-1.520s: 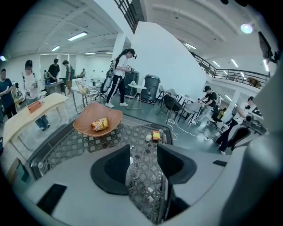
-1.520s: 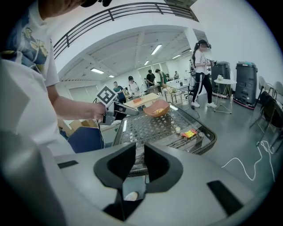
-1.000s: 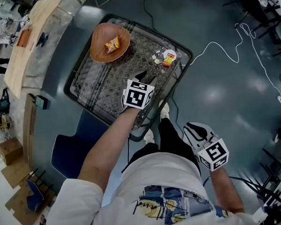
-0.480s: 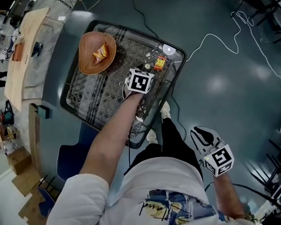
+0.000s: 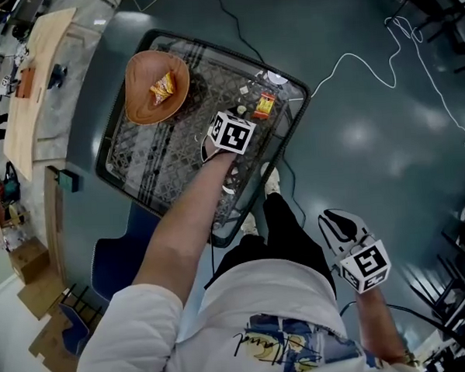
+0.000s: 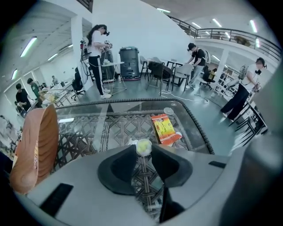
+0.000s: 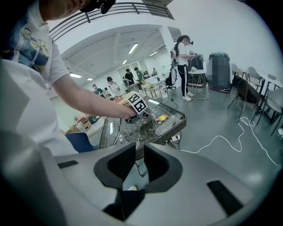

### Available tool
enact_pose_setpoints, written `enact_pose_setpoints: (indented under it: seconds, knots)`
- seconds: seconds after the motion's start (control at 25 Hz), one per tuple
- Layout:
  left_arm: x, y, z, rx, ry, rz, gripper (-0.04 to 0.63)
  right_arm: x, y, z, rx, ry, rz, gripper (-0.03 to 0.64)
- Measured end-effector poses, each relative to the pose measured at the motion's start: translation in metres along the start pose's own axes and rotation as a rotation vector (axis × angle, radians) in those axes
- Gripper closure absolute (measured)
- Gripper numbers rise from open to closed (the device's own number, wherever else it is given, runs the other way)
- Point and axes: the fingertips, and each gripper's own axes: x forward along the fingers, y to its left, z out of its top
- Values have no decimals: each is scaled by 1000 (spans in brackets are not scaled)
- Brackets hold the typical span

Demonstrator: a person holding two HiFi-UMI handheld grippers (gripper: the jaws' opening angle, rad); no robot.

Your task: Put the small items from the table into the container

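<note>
A glass-topped wicker table (image 5: 138, 159) carries an orange-brown bowl (image 5: 156, 86) with an orange snack packet in it. Near the table's far right corner lie another orange packet (image 5: 264, 104), a round white lid (image 5: 277, 78) and small bits. My left gripper (image 6: 143, 151) points steeply down at the tabletop there. Its jaws are closing, and their tips pinch a small round yellow-green candy (image 6: 143, 146). The orange packet (image 6: 164, 128) lies just beyond it, and the bowl (image 6: 35, 150) stands at the left. My right gripper (image 5: 337, 224) hangs off the table over the floor, narrowly open and empty.
A white cable (image 5: 366, 65) snakes over the dark floor right of the table. A blue chair (image 5: 112, 254) stands by the near left edge, and a wooden bench (image 5: 37, 83) is further left. Several people stand at tables in the hall behind.
My left gripper has reached forward and down across the table to the small items near the orange packet. The right gripper has drifted slightly beside my leg.
</note>
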Motion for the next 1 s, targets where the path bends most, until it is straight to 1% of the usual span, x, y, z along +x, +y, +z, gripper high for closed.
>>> enact_pose_setpoints:
  seconds: [0.08, 0.28, 0.44, 0.52, 0.6, 0.72, 0.84, 1.0]
  knots:
    - [-5, 1, 1, -2, -20, -4, 477, 6, -1, 1, -6, 8, 13, 557]
    - [-37, 9, 1, -44, -75, -15, 479, 27, 7, 15, -49, 12, 74, 557]
    - [-80, 19, 10, -92, -159, -34, 479, 42, 13, 32, -80, 4, 116, 557]
    - [-105, 33, 12, -122, -205, -27, 479, 49, 19, 38, -99, 9, 143, 557]
    - [-129, 53, 13, -154, -240, -4, 479, 55, 24, 44, -116, 14, 166, 557]
    - [-153, 86, 10, -198, -266, 42, 479, 62, 27, 49, -133, 20, 187, 557]
    - [-165, 124, -1, -236, -268, 105, 479, 68, 28, 51, -144, 23, 204, 557]
    - [-168, 176, -12, -298, -247, 183, 479, 71, 25, 57, -152, 35, 218, 557]
